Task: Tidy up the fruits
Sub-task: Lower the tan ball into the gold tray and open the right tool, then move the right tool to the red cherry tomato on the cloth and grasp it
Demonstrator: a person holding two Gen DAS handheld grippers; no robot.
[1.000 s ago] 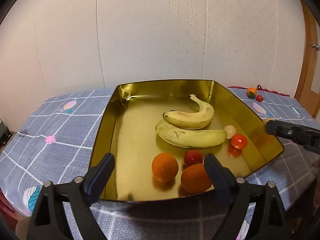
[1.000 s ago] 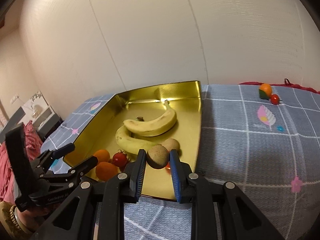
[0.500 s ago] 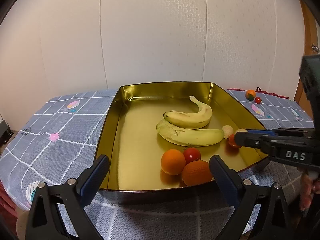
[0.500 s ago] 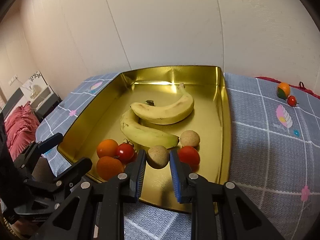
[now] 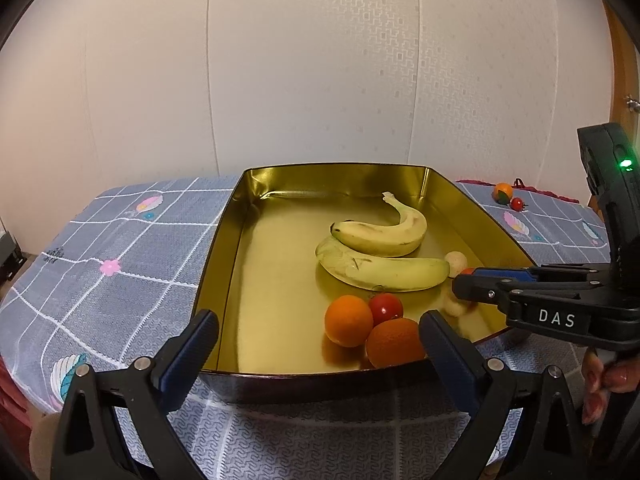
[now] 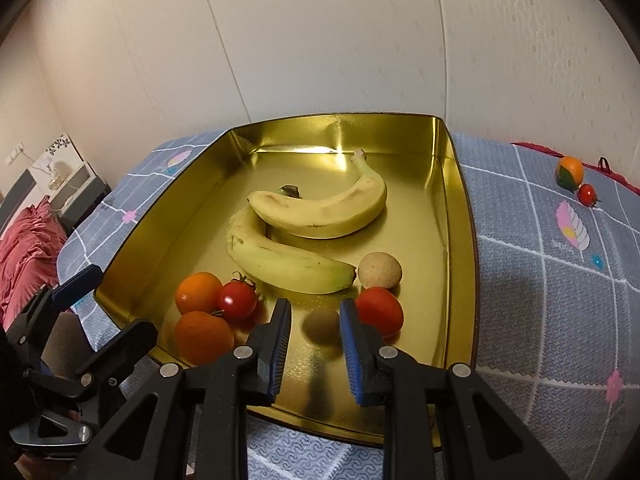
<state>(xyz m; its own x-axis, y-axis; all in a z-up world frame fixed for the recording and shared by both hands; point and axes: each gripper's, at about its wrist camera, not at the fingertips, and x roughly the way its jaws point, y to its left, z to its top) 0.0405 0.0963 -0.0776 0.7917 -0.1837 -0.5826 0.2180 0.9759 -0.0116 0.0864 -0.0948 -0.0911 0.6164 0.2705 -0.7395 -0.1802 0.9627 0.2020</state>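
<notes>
Right gripper (image 6: 314, 326) over the tray's (image 6: 456, 240) near end, jaws narrow with a visible gap each side of the blurred brown fruit (image 6: 322, 326); it looks just let go, likely dropping. Left gripper (image 5: 318, 340) wide, nothing between, at the near rim. Risk: round fruit rolls on slick metal into the tomato (image 6: 378, 312) or bananas (image 6: 288, 260), scattering the groups.

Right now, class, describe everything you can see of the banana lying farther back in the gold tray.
The rear banana is whole and unpeeled. It is yellow with small brown marks and strongly curved. It lies flat on the gold tray, with its stem toward the back wall and its dark blossom end toward the left wall. Its outer curve rests against the second banana. Neither gripper touches it.
</notes>
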